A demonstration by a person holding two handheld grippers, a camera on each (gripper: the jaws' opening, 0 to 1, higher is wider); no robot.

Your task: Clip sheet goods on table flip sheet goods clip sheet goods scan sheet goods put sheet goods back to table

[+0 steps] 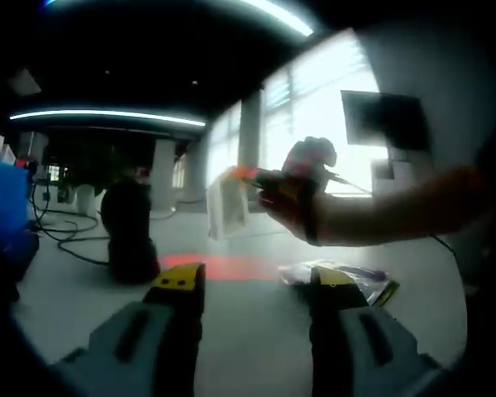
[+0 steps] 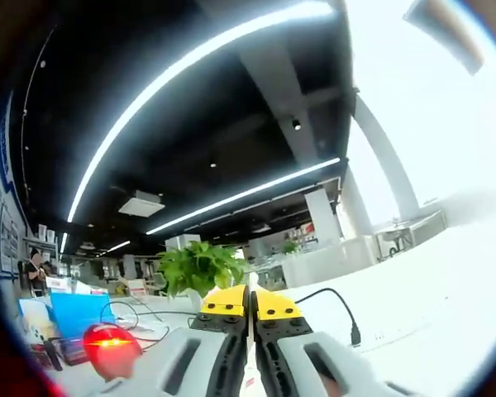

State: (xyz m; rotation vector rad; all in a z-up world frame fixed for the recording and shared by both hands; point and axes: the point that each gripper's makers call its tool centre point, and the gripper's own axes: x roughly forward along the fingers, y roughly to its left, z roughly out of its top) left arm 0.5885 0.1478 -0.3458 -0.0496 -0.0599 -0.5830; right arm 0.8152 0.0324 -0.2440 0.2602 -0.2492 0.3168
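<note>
One white sheet good [image 1: 228, 208] hung up in the air, pinched thin between the jaws of our right gripper [image 2: 251, 308], near the black scanner [image 1: 131, 236] with its red light. Our left gripper [image 1: 252, 285] was wide open and held nothing. We think scanning was on, and putting it back on the bench [image 1: 248, 331] was left.

You hold 1 white sheet goods packet [image 1: 228, 207] upright above the table; another glossy packet [image 1: 347, 277] lies flat.
</note>
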